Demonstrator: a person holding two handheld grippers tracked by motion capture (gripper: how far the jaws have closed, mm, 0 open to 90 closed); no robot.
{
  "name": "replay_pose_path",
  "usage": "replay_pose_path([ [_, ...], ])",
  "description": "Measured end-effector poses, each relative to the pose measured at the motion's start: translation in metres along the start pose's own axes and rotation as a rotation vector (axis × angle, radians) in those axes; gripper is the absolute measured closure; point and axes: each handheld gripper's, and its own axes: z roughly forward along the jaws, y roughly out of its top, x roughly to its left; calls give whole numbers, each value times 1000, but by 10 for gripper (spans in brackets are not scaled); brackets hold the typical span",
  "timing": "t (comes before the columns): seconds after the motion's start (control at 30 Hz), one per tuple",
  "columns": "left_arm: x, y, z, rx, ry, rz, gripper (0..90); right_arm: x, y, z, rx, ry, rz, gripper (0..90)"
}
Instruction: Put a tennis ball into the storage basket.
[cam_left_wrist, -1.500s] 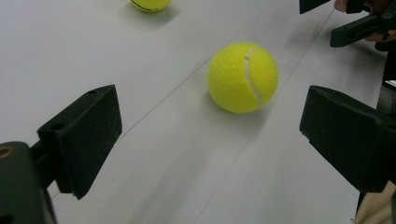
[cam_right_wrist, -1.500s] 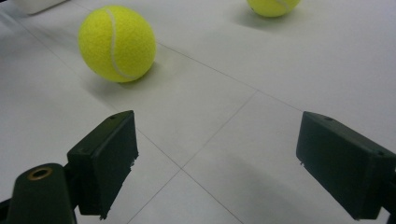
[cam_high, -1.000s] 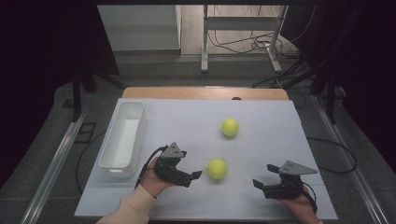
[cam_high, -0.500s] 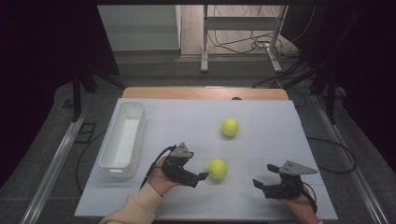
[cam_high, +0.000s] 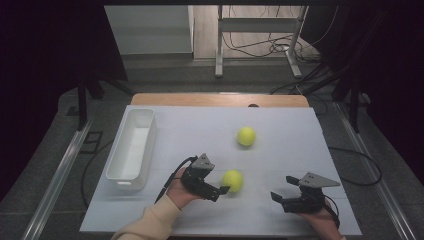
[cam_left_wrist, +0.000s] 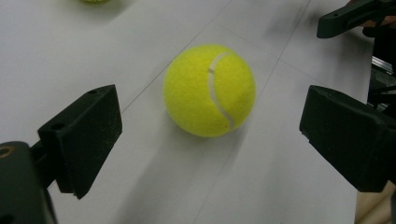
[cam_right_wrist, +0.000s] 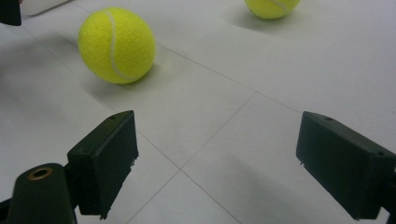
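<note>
One empty white bin (cam_high: 131, 150)

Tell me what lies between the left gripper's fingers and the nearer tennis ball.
Nothing: in the left gripper view, bare white table separates the open left gripper from the nearer tennis ball, which sits just ahead of the fingers, untouched.

Yellow-green tennis ball (cam_high: 232, 180), felt fuzzy, white curved seam facing up and sideways. Resting on white table, near front edge, right of centre. Lying between spread jaws, touching neither. Whole, round, undented, soft shadow beneath.
</note>
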Motion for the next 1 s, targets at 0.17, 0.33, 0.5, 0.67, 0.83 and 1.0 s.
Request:
replay_pose_path([
  [0.17,-1,2,6,7,-8,0,67,0,0,0,2,-1,1,129],
  [0.33,-1,5,12,16,-15,1,67,0,0,0,3,-1,2,129],
  [0.5,-1,7,19,28,-19,2,67,0,0,0,3,-1,1,129],
  [0.67,0,10,25,35,-21,5,67,0,0,0,4,-1,1,129],
  [0.83,0,11,32,47,-22,4,67,0,0,0,4,-1,3,129],
  [1.0,1,13,40,57,-27,5,67,0,0,1,5,-2,3,129],
])
